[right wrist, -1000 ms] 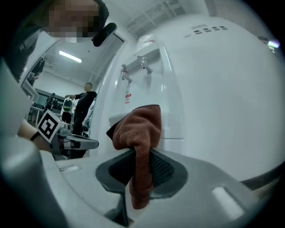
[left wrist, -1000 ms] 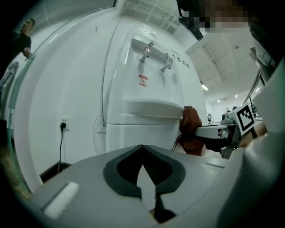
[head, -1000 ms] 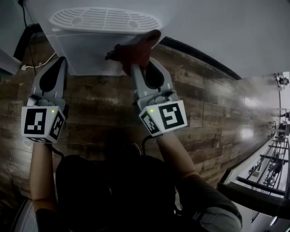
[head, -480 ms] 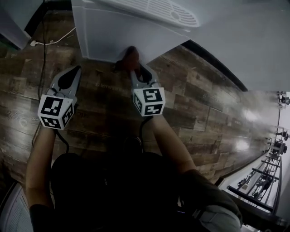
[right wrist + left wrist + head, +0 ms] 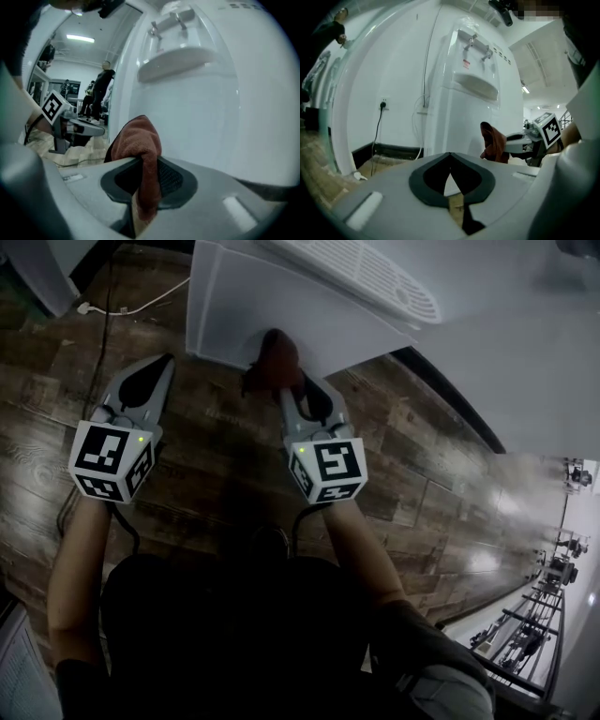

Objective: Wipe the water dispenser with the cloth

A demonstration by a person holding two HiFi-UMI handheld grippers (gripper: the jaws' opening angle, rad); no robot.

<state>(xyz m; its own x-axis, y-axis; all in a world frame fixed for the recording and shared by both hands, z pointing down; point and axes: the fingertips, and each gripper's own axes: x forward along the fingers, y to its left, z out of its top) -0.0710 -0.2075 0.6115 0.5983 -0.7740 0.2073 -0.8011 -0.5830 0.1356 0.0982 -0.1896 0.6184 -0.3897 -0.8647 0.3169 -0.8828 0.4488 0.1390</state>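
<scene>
White power cable (image 5: 122,307) on wood floor (image 5: 216,465), just left of dispenser's base edge. Left gripper (image 5: 165,360) over floor, near dispenser's lower left corner but apart from it; jaws closed tip to tip, holding nothing. White water dispenser (image 5: 281,310) stands upright, smooth front panel, drip tray and taps higher up. Rust-brown terry cloth (image 5: 274,357), bunched, against lower front panel. Right gripper (image 5: 143,161) jaws clamped on cloth's hanging fold.
</scene>
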